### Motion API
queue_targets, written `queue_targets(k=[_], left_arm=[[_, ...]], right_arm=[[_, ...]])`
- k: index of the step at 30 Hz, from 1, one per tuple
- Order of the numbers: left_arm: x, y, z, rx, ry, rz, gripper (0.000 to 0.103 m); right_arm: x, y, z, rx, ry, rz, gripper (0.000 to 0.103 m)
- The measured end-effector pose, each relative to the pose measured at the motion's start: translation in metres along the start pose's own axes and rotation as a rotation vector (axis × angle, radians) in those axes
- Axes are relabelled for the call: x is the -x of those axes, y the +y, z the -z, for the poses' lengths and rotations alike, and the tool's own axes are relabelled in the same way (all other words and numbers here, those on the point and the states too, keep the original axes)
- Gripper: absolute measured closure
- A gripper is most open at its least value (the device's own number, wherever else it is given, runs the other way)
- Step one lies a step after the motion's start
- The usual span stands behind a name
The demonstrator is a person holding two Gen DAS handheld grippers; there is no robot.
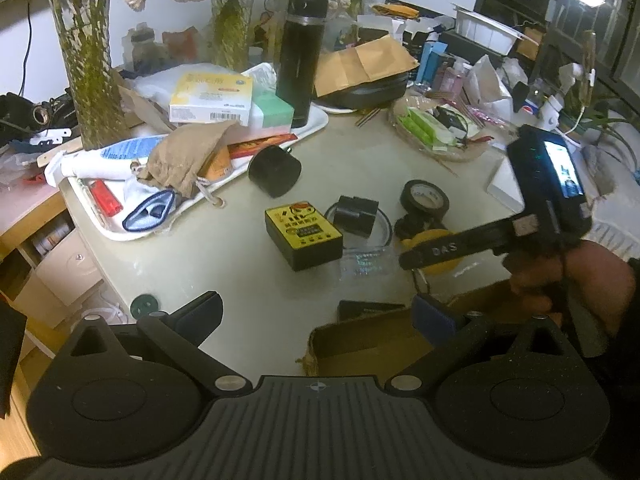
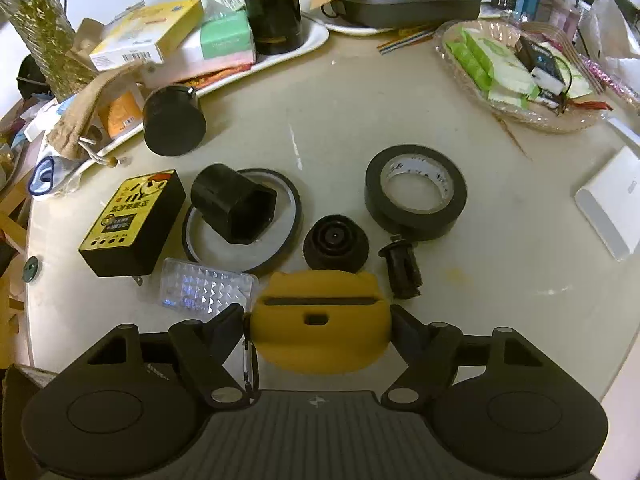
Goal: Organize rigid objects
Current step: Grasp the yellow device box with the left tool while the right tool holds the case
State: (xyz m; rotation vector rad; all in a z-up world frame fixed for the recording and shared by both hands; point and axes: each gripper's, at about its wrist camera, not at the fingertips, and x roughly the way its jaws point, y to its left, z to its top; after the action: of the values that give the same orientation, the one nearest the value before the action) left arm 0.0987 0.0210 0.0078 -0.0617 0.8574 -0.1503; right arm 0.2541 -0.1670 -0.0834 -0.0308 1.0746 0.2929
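Yellow cat-eared case (image 2: pixel 320 336), slotted on top, sat at 6 o'clock, clamped between the right hand-held gripper (image 2: pixel 318 320) fingers; the left hand-held gripper (image 1: pixel 320 312) stood apart.

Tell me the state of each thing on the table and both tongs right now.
Right tongs: closed on the yellow case.
Left tongs: open, empty, above the cardboard box.
Cardboard box: open-topped.
Black tape roll: lying flat.
Black square cap: tipped on its side on a thin ring.
Yellow-faced charger: lying flat, label up.
Black bottle: upright, capped.
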Motion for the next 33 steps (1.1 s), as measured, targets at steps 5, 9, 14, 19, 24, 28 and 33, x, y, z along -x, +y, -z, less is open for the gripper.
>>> queue_targets(k=[5, 9, 14, 19, 24, 28, 33], left_arm=[[-0.003, -0.001, -0.007, -0.015, -0.017, -0.010, 0.000], [-0.006, 0.000, -0.014, -0.012, -0.037, -0.024, 0.000], [-0.012, -0.001, -0.025, -0.020, -0.050, -0.043, 0.000], [-0.023, -0.003, -0.032, -0.031, -0.049, -0.060, 0.000], [-0.035, -0.002, -0.035, -0.028, -0.034, -0.081, 0.000], [-0.047, -0.001, -0.038, -0.035, -0.013, -0.094, 0.000], [-0.065, 0.000, -0.043, -0.023, 0.016, -0.093, 0.000]], right_arm=[[0.026, -0.008, 0.000, -0.010, -0.056, -0.015, 0.024], [0.048, -0.018, 0.002, -0.019, -0.095, -0.018, 0.024], [0.071, -0.027, 0.004, -0.011, -0.131, -0.011, 0.024], [0.093, -0.031, 0.009, -0.002, -0.164, -0.019, 0.024], [0.107, -0.037, 0.017, 0.010, -0.182, -0.011, 0.024], [0.116, -0.048, 0.023, -0.004, -0.192, -0.017, 0.024], [0.125, -0.059, 0.030, -0.007, -0.208, -0.001, 0.024]])
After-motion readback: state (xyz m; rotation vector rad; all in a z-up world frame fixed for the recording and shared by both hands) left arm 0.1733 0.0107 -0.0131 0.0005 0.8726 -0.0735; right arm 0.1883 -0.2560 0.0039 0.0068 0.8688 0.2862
